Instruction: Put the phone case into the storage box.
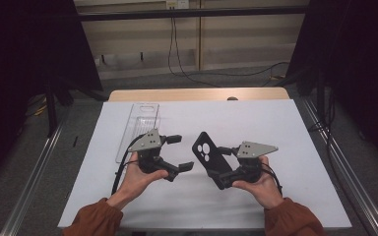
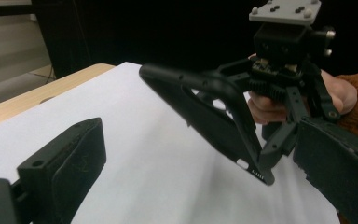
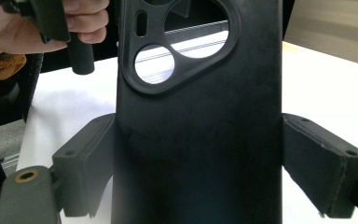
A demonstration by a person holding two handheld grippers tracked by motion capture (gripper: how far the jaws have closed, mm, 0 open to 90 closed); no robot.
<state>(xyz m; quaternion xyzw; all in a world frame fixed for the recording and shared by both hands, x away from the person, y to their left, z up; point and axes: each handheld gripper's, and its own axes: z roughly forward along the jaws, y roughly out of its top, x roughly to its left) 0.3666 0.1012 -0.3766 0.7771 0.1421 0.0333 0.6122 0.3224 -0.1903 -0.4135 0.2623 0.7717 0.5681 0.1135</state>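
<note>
A black phone case (image 1: 207,152) with round camera cut-outs is held up off the table, tilted. My right gripper (image 1: 222,171) is shut on it. In the right gripper view both pads (image 3: 87,163) press the side edges of the case (image 3: 196,140). My left gripper (image 1: 179,153) is to the left of the case, open, with nothing between its jaws. In the left gripper view its two pads (image 2: 67,161) stand wide apart, and the case (image 2: 205,112) hangs ahead of them in the other hand's gripper.
A white sheet (image 1: 275,123) covers the table, whose wooden far edge (image 1: 197,93) shows beyond it. A clear plastic tray (image 1: 140,125) lies at the back left of the sheet. Metal rails flank the table, with dark curtains and floor cables behind.
</note>
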